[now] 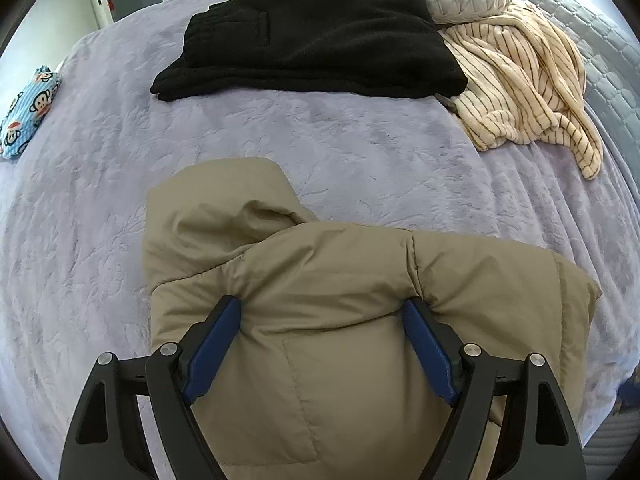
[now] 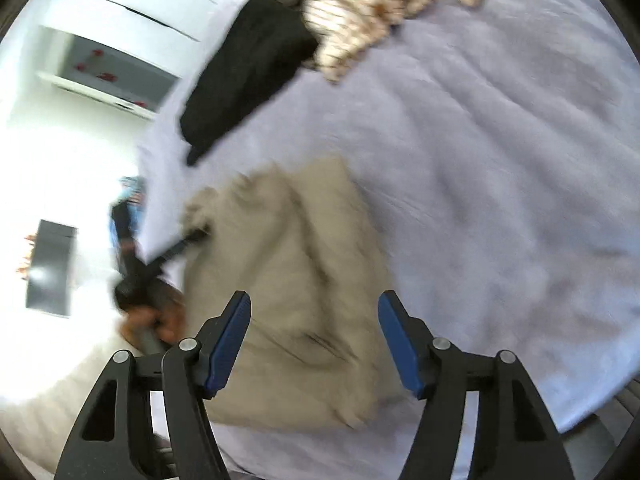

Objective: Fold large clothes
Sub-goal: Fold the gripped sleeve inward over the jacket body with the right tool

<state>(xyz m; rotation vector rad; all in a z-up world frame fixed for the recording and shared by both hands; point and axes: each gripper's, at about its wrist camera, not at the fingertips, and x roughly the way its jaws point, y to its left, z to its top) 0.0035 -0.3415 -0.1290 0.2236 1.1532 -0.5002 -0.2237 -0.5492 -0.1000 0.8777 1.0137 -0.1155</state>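
Lavender bedspread (image 1: 360,140) carries three garments: one tan jacket (image 1: 340,280) nearest, one folded black garment (image 1: 312,48) beyond it, one striped cream garment (image 1: 520,92) beside the black one. Left gripper (image 1: 322,312) spread wide, pads pressing the jacket. Right gripper (image 2: 314,304) open above the jacket, holding nothing.

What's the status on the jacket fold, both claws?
Left claw wide, pressed down on tan jacket, no pinch. Right claw open, empty, above jacket. Jacket bunched on purple bedspread. Black clothes and striped garment lie farther back, not in the way.
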